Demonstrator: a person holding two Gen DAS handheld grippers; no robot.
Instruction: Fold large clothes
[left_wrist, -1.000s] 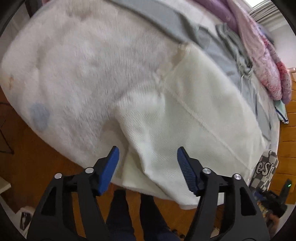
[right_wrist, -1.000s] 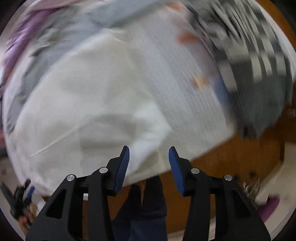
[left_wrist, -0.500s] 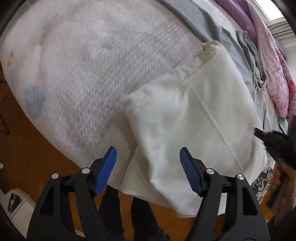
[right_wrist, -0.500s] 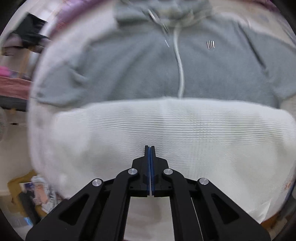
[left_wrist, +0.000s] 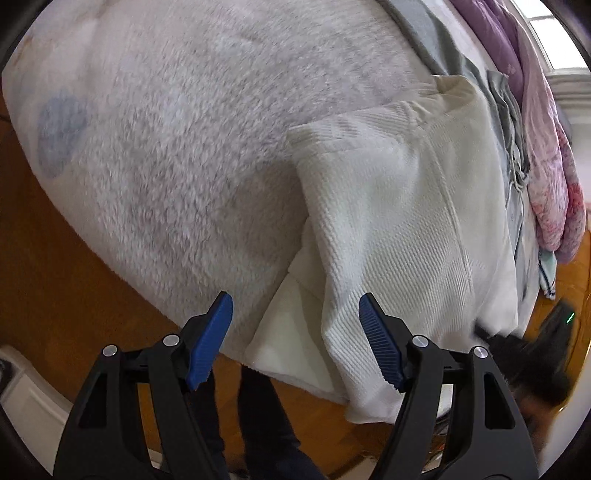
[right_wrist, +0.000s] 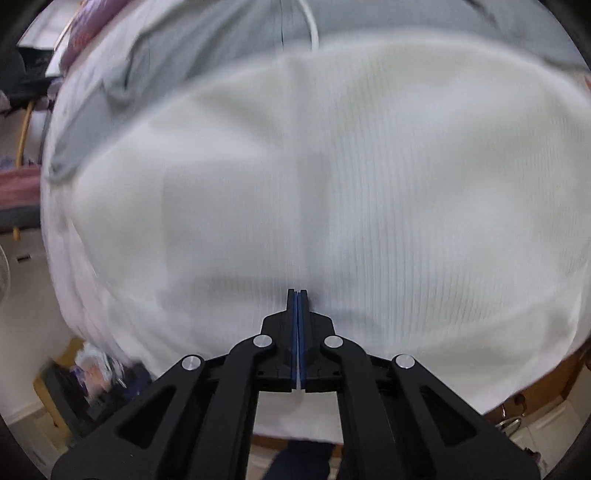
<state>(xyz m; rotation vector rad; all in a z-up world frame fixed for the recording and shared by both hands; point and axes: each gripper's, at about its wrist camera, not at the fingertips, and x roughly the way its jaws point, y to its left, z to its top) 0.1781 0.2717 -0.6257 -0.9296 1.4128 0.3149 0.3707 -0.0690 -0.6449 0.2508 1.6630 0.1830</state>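
Note:
A cream ribbed knit garment (left_wrist: 399, 221) lies folded on a fluffy white blanket (left_wrist: 184, 147) over the bed, its near edge hanging past the bed's edge. My left gripper (left_wrist: 295, 332) is open and empty, its blue pads just above that hanging edge. In the right wrist view the same cream garment (right_wrist: 369, 177) fills the frame, blurred. My right gripper (right_wrist: 297, 295) is shut, with a thin strip of white fabric pinched between its pads at the garment's near edge. It also shows in the left wrist view (left_wrist: 517, 343) at the garment's right corner.
A grey hoodie (right_wrist: 207, 55) with a white drawstring lies beyond the cream garment. A pink and purple quilt (left_wrist: 546, 147) lies along the far right of the bed. Wooden floor (left_wrist: 55, 277) and the person's legs (left_wrist: 258, 424) show below the bed's edge.
My right gripper shut on the cream garment's edge and has moved closer over it. My left gripper stayed open and drew a little nearer to the hanging edge.

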